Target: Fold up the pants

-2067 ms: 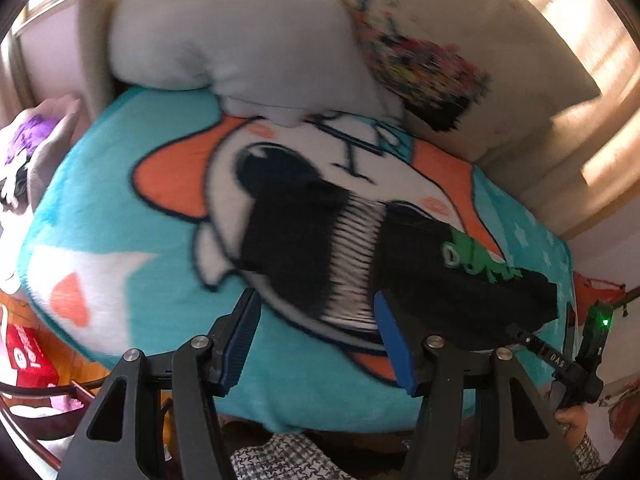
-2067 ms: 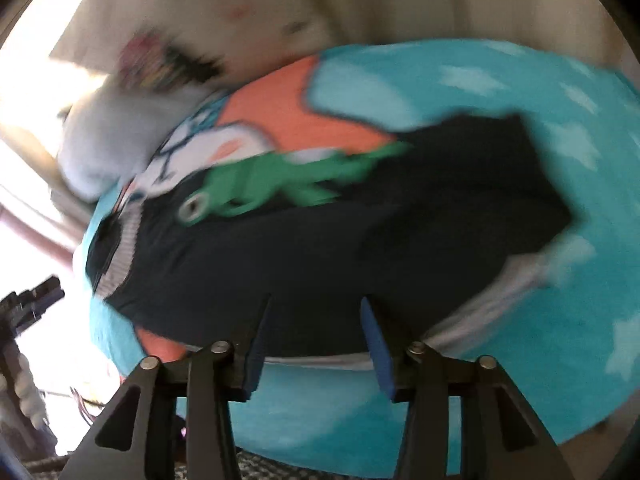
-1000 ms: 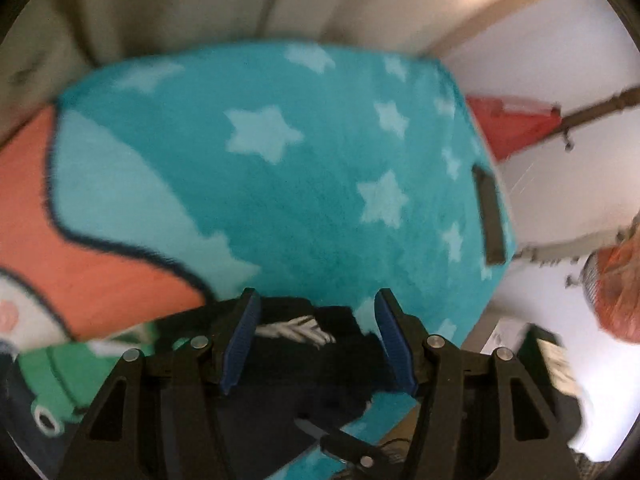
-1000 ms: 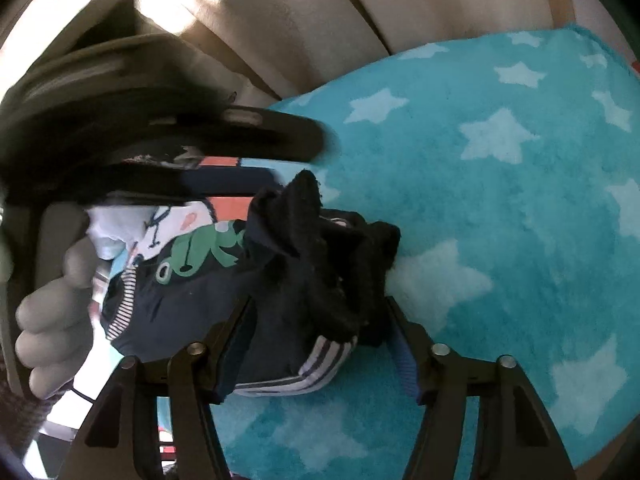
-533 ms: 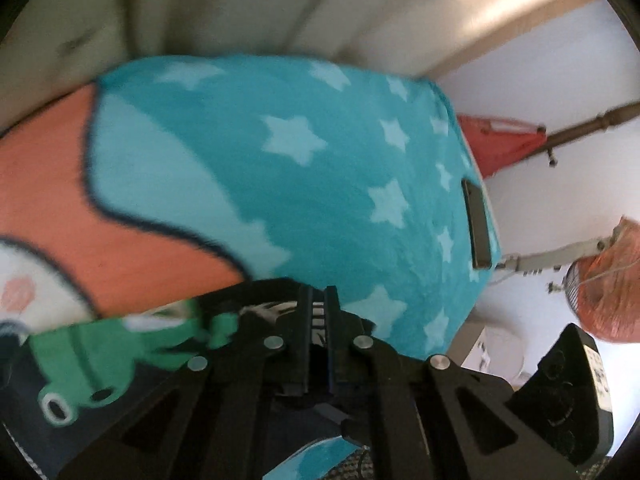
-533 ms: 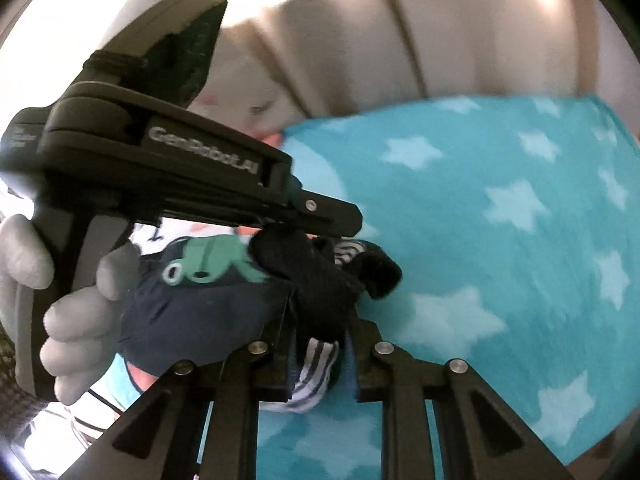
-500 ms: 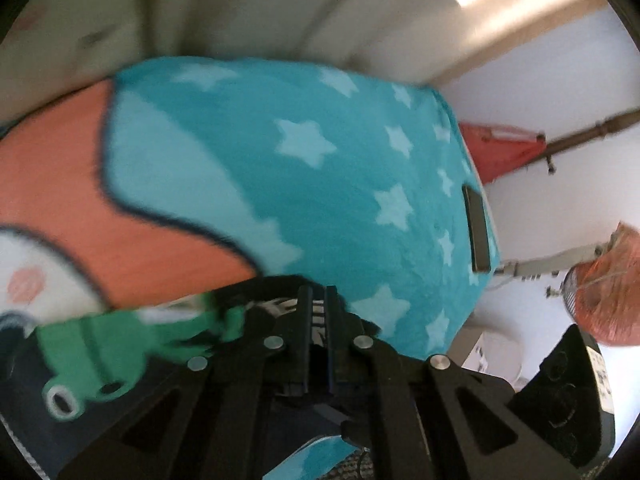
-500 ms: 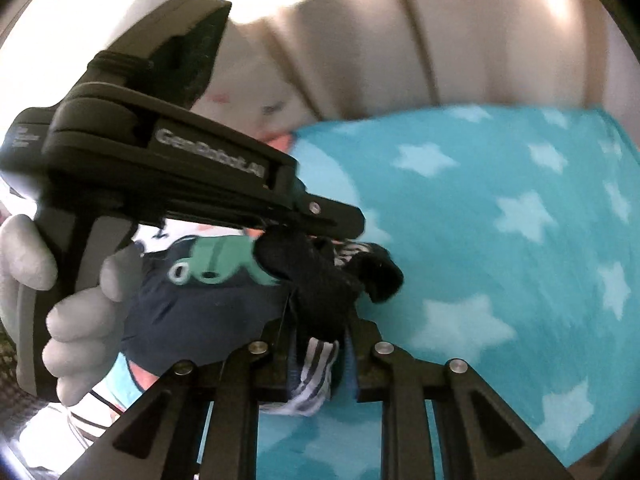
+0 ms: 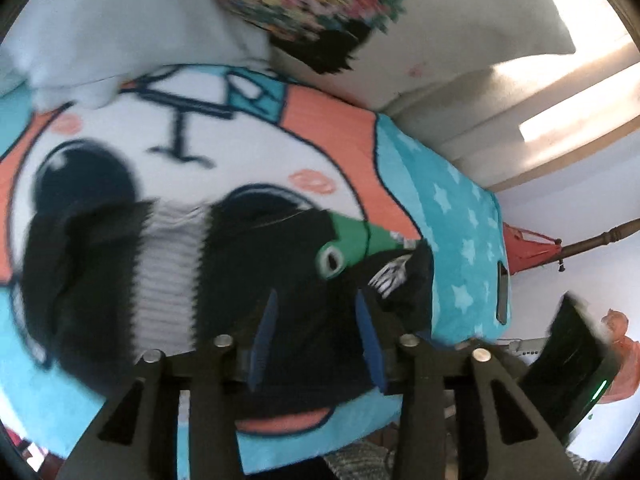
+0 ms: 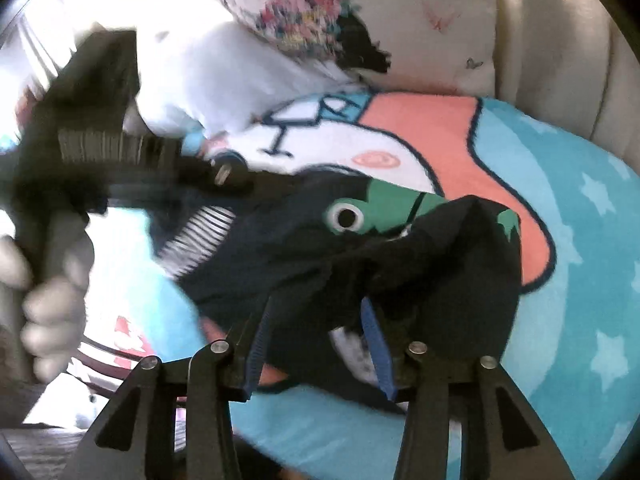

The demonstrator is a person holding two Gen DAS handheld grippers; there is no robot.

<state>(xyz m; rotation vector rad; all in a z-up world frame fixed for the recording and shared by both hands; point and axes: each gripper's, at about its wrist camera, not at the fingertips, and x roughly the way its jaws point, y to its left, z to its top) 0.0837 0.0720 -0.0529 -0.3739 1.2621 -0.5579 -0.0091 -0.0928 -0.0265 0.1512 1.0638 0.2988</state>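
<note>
The dark navy pants (image 9: pixel 248 264) with a green frog print (image 9: pixel 344 248) and a striped grey waistband (image 9: pixel 168 272) lie on the cartoon blanket (image 9: pixel 240 152). Their leg end is folded back over the frog print, bunched at the right (image 10: pixel 452 264). My left gripper (image 9: pixel 316 332) is open just above the folded cloth. My right gripper (image 10: pixel 318 340) is open over the bunched leg end. The left gripper's body and the hand holding it show at the left of the right wrist view (image 10: pixel 96 176).
A white pillow (image 9: pixel 132 24) and a floral cushion (image 9: pixel 320 4) lie at the head of the bed. The turquoise starred blanket edge (image 9: pixel 468 248) drops off at the right, with a dark phone (image 9: pixel 502 296) near it. A beige headboard (image 10: pixel 560 40) stands behind.
Both grippers were shut on the pants' leg end half a second ago. They have carried it back over the frog print, opened and let go.
</note>
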